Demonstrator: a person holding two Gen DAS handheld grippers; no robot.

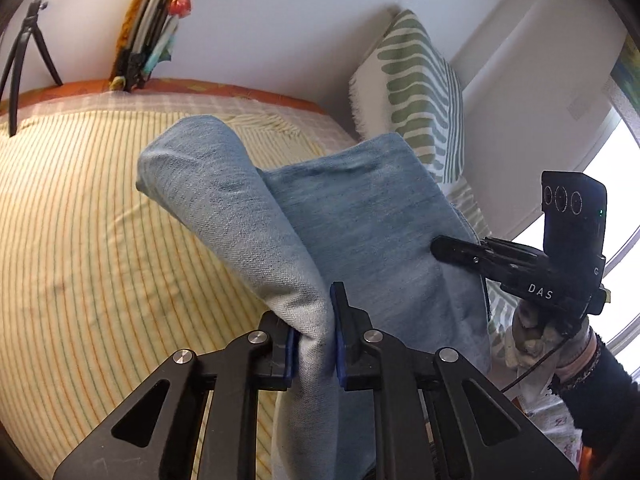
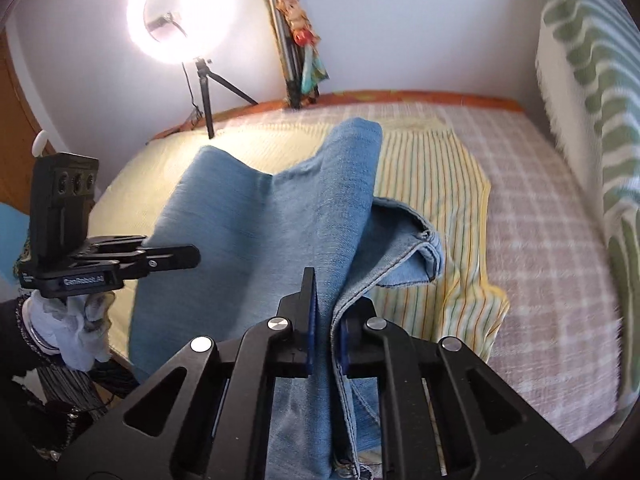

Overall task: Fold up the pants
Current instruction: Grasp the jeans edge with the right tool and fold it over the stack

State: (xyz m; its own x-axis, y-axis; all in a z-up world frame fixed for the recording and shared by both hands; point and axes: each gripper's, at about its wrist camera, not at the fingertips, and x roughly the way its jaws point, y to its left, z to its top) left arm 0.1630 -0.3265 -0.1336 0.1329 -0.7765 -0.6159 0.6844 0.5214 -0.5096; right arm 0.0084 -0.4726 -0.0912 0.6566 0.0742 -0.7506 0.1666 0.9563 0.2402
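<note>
Light blue denim pants (image 1: 360,216) hang lifted over the bed, stretched between both grippers. My left gripper (image 1: 314,344) is shut on a bunched fold of the pants, with the cloth pinched between its blue pads. In the right wrist view, my right gripper (image 2: 326,332) is shut on the stitched edge of the pants (image 2: 256,232). The far part of the pants still rests on the striped cover. Each gripper shows in the other's view: the right gripper (image 1: 444,250) at the pants' right edge, the left gripper (image 2: 188,258) at their left edge. A gloved hand (image 2: 76,328) holds the left one.
The bed carries a yellow striped cover (image 1: 80,216) over a checked blanket (image 2: 540,272). A green patterned pillow (image 1: 420,92) leans on the wall at the right. A ring light (image 2: 180,16) on a tripod and a folded stand (image 2: 298,52) are at the bed's far edge.
</note>
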